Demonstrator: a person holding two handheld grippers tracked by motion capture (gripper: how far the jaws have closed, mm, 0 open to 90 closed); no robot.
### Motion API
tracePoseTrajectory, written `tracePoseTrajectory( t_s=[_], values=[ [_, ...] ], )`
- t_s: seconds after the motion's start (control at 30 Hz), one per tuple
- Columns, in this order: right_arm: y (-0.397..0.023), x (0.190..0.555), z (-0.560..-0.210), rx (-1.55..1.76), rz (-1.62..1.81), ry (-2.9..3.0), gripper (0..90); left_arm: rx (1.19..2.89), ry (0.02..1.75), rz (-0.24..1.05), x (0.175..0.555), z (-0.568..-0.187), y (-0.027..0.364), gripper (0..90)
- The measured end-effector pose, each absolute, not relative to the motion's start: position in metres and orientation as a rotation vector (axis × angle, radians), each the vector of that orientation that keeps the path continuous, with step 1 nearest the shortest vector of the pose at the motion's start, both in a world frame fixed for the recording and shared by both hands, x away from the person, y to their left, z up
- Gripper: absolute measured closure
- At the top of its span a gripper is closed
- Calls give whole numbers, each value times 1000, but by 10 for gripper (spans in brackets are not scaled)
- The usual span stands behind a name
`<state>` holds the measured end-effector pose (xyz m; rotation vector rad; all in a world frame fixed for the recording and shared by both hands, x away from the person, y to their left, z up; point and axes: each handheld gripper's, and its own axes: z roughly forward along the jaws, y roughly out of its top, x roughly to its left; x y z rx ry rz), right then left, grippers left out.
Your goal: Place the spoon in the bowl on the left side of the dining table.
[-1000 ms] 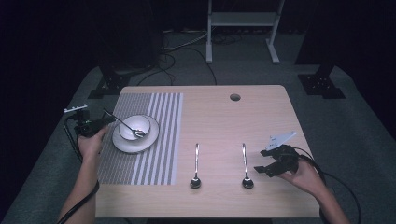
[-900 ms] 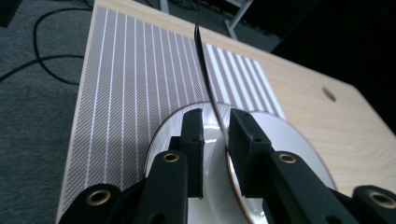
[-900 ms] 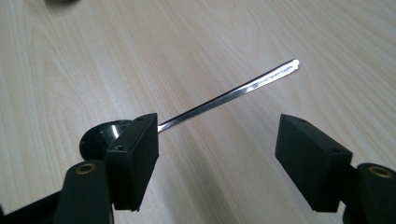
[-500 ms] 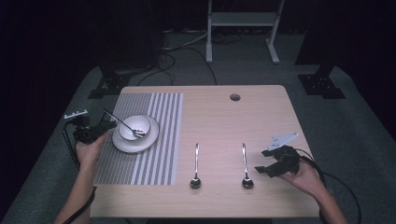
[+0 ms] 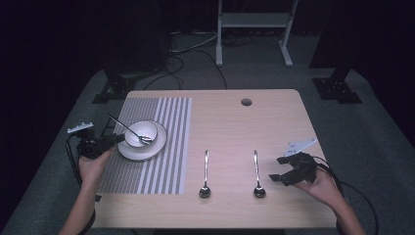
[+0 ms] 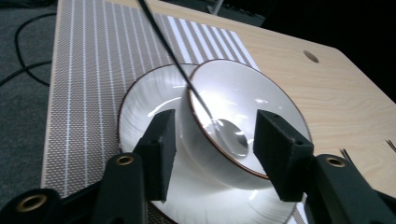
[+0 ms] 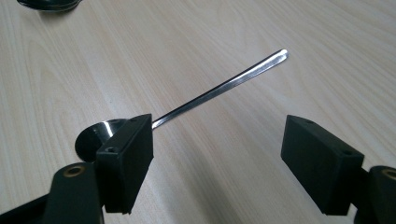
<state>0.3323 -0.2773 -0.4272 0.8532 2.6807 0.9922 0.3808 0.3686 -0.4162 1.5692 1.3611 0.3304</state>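
Bare wooden table [image 5: 230, 127], striped mat [image 5: 147, 147]; nothing lettered.

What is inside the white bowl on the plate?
A metal spoon lies in the white bowl, handle leaning out over the rim. Under its head, the bowl's bottom is hidden.

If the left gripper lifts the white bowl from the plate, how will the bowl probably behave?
The bowl looks glazed and glossy, so the jaws may slip on it. It appears to be rigid ceramic, probably fragile if dropped. The spoon leaning in it could shift or slide out if the bowl tilts.
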Motion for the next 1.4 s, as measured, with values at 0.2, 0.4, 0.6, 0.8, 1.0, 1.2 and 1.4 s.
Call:
tracePoseTrajectory(
  t_s=[0.2,0.4,0.6,0.8,1.0,1.2,1.4],
  values=[
    [-279,332,-427,854,995,2679,239,1616,1332,350,372,-412,361,400],
    [-282,331,-425,864,988,2674,239,1658,1295,368,365,-410,351,353],
    [-285,331,-426,887,989,2664,238,1681,1250,366,361,-404,337,294],
    [-288,330,-424,893,1005,2649,238,1685,1208,339,360,-400,327,226],
    [-291,329,-425,902,1007,2641,238,1728,1184,346,358,-397,313,195],
    [-292,328,-426,903,1012,2636,238,1761,1157,343,357,-396,300,179],
    [-292,328,-427,908,1011,2634,236,1792,1118,339,356,-395,287,151]
  ],
)
